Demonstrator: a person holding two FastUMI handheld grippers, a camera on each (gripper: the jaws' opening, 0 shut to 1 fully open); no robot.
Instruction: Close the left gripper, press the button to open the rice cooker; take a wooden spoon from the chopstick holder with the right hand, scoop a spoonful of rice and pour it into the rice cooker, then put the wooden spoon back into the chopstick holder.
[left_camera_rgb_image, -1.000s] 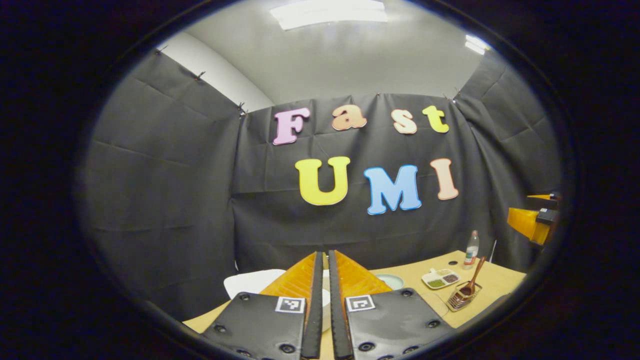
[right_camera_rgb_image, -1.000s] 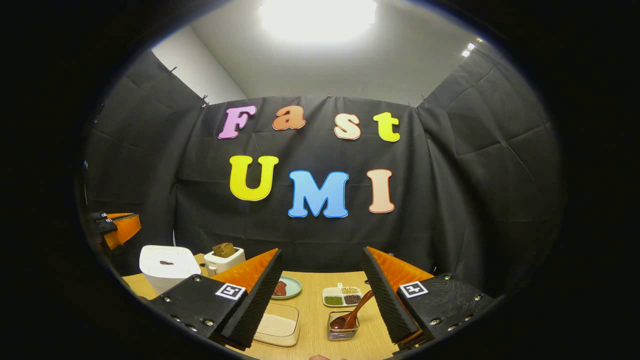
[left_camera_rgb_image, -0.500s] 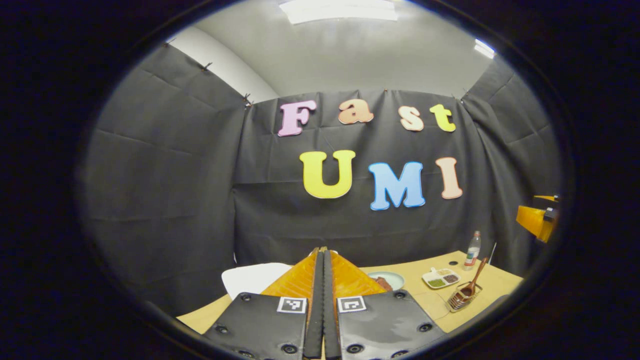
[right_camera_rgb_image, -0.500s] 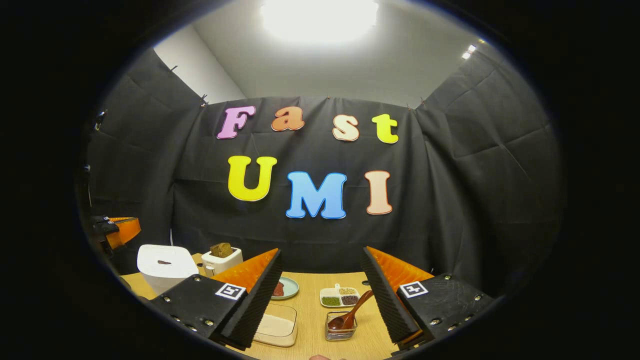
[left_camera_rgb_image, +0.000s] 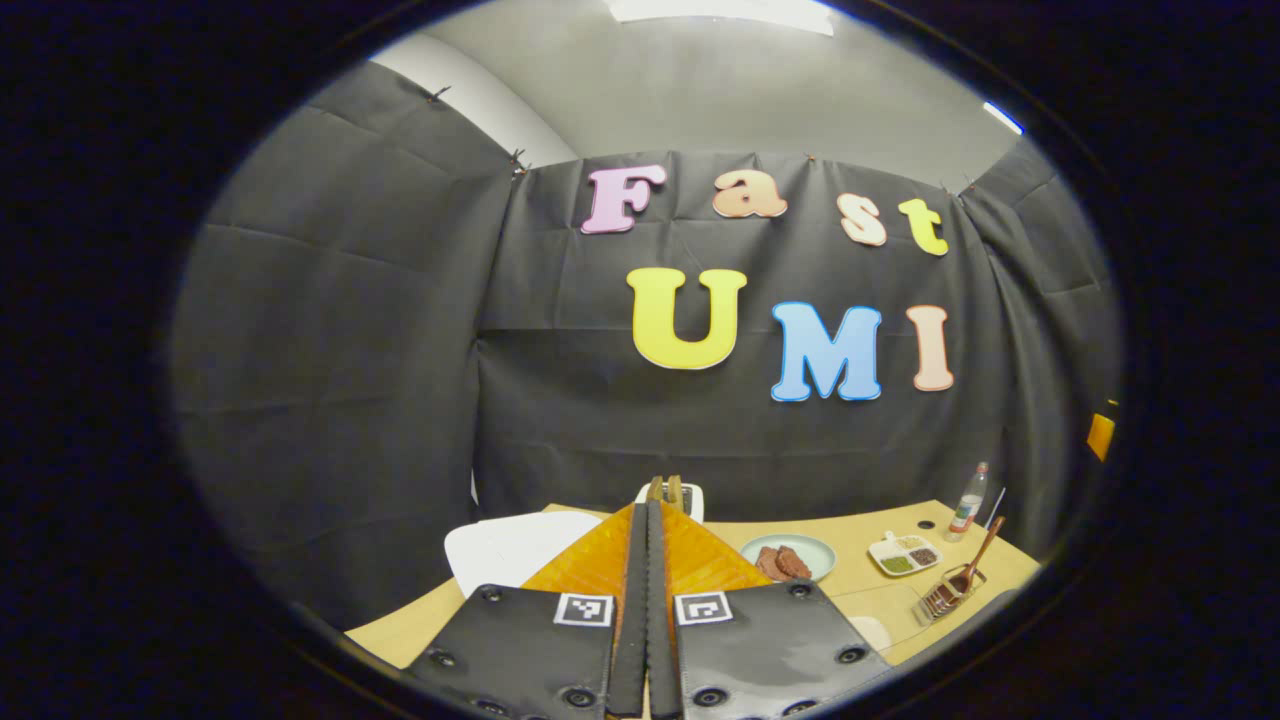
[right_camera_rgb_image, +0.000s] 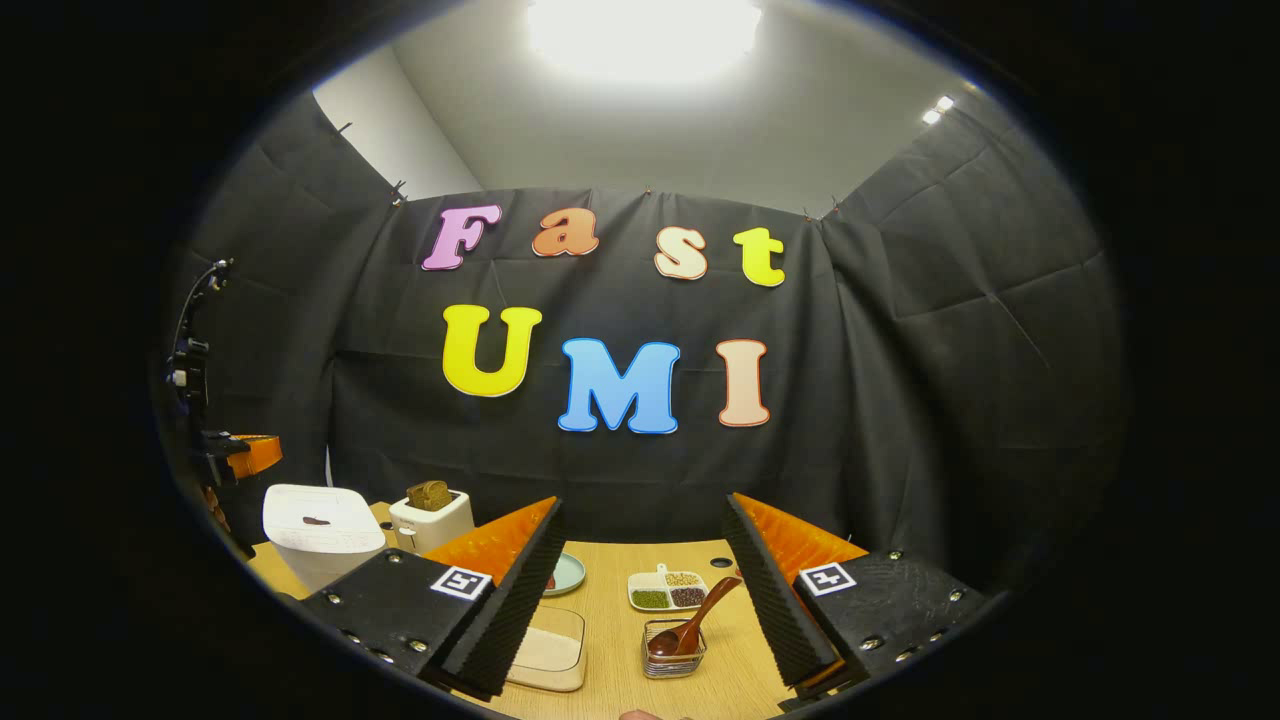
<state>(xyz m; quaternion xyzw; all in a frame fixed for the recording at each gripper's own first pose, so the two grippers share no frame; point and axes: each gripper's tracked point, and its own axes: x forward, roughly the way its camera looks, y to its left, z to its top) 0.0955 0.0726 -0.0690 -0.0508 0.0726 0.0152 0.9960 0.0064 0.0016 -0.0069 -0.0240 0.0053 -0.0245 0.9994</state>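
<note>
The white rice cooker (left_camera_rgb_image: 505, 548) sits closed on the wooden table, just left of and below my left gripper (left_camera_rgb_image: 647, 515), which is shut with nothing between its fingers. In the right gripper view the rice cooker (right_camera_rgb_image: 315, 528) stands at the far left, with the left gripper (right_camera_rgb_image: 245, 455) above and behind it. My right gripper (right_camera_rgb_image: 642, 505) is open and empty, held above the table. Ahead of it a wire chopstick holder (right_camera_rgb_image: 673, 660) holds the brown wooden spoon (right_camera_rgb_image: 697, 620), its handle leaning right. A clear rice container (right_camera_rgb_image: 547, 650) lies left of the holder. The chopstick holder (left_camera_rgb_image: 943, 598) and spoon (left_camera_rgb_image: 980, 555) also sit far right in the left gripper view.
A white toaster (right_camera_rgb_image: 430, 515) with bread stands behind the cooker. A pale green plate (left_camera_rgb_image: 790, 557) with meat, a divided dish (right_camera_rgb_image: 668, 592) of beans and a small bottle (left_camera_rgb_image: 968, 495) are on the table. Black cloth walls close the booth on three sides.
My left gripper's fingers closed the small gap between them and its view swung down and left, bringing the toaster and plate into sight. The right gripper stayed open and barely shifted.
</note>
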